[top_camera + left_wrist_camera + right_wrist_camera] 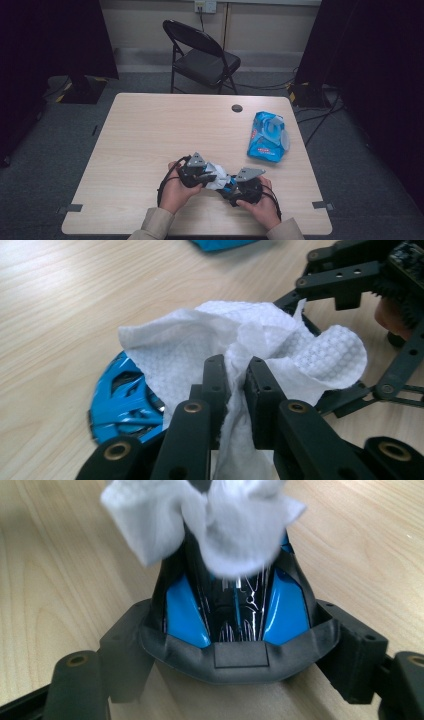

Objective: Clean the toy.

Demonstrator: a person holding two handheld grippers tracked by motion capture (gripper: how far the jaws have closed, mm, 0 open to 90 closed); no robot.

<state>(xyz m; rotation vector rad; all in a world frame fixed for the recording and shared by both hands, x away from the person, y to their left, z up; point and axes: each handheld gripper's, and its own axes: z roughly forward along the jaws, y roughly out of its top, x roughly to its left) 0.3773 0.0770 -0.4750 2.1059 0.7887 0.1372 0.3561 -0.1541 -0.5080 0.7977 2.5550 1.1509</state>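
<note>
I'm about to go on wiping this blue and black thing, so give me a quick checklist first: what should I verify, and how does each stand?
1. Left hand-held gripper shut on the white wipe: ok.
2. Right hand-held gripper clamps the blue and black object: ok.
3. Wipe touching the object: ok, it drapes over its far end.
4. Object clean: cannot tell, the wipe covers part.
5. Wipe pack within reach on the table: ok, flap looks open.
</note>
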